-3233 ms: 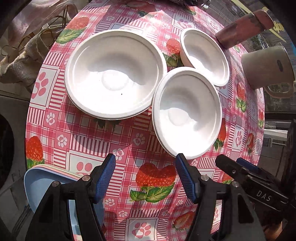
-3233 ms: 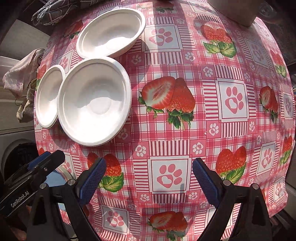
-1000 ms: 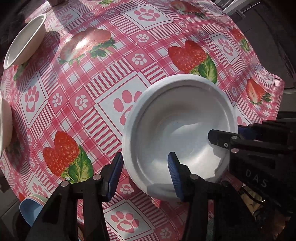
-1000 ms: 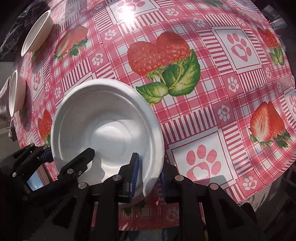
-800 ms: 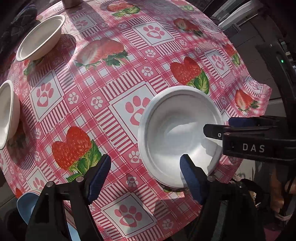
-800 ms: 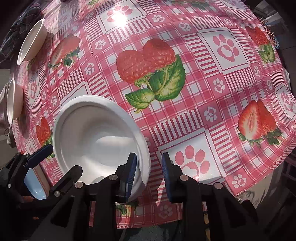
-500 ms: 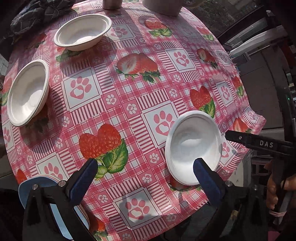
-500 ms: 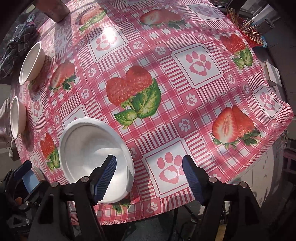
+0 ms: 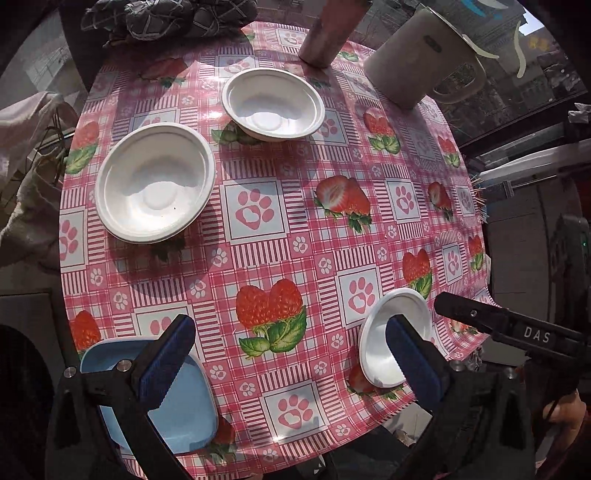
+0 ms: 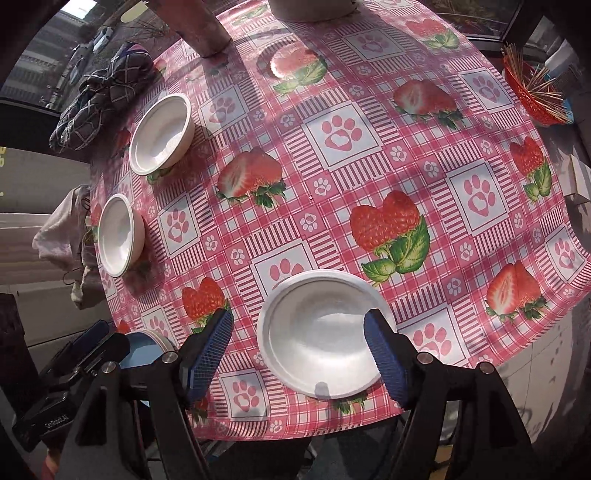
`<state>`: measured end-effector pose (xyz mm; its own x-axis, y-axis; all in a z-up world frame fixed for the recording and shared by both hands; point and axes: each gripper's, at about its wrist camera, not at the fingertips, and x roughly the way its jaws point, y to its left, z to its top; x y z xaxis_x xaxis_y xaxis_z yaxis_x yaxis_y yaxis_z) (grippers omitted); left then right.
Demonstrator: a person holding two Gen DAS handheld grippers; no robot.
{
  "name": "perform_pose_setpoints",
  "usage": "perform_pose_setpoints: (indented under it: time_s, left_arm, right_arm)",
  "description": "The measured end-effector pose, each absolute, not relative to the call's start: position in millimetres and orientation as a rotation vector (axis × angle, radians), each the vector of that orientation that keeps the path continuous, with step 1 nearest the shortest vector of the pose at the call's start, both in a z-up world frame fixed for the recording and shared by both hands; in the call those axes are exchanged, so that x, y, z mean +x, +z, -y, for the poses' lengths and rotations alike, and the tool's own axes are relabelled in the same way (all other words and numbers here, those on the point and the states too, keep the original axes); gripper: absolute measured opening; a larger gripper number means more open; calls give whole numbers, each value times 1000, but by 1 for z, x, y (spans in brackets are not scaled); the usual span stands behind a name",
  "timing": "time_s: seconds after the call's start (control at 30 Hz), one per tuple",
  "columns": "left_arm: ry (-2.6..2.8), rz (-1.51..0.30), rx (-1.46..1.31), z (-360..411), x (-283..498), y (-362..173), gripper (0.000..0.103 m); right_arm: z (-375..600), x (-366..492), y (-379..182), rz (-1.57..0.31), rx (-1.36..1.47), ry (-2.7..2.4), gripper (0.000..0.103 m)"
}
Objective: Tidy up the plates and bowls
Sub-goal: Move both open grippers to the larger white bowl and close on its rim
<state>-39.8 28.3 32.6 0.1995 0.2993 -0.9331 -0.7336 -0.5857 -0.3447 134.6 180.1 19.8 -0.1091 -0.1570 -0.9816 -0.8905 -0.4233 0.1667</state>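
Note:
A white bowl (image 10: 317,332) sits near the front edge of the strawberry tablecloth (image 10: 369,177); it also shows in the left wrist view (image 9: 384,347). My right gripper (image 10: 299,354) is open and empty, raised above it. My left gripper (image 9: 288,362) is open and empty, high over the front of the table. A wide white bowl (image 9: 153,182) sits at the left and a smaller white bowl (image 9: 273,105) behind it; both also show in the right wrist view, the wide bowl (image 10: 118,234) and the smaller one (image 10: 160,134). A blue plate (image 9: 181,410) lies at the front left corner.
A grey jug (image 9: 421,55) and a brown cylinder (image 9: 325,37) stand at the table's back. A dark checked cloth (image 9: 166,14) lies at the back left. A red basket of sticks (image 10: 532,85) is off the table's right side.
Both grippers have pulled back and risen away from the front bowl, which stays on the table. The right gripper's jaws have opened wide after being nearly shut on the bowl's rim.

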Motion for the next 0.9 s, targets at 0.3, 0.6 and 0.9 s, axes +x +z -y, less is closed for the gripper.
perform_pose_setpoints:
  time_s: [0.3, 0.6, 0.9]
  left_arm:
    - [1690, -392, -1710, 1, -105, 30, 103]
    - [1861, -432, -1768, 6, -163, 6, 103]
    - [1920, -512, -1751, -11, -199, -25, 102]
  right_arm:
    - [-149, 37, -2, -1120, -1749, 1665, 75]
    - [-135, -21, -30, -1065, -1841, 1680, 75]
    - [-138, -75, -57, -1015, -1837, 1720, 75]
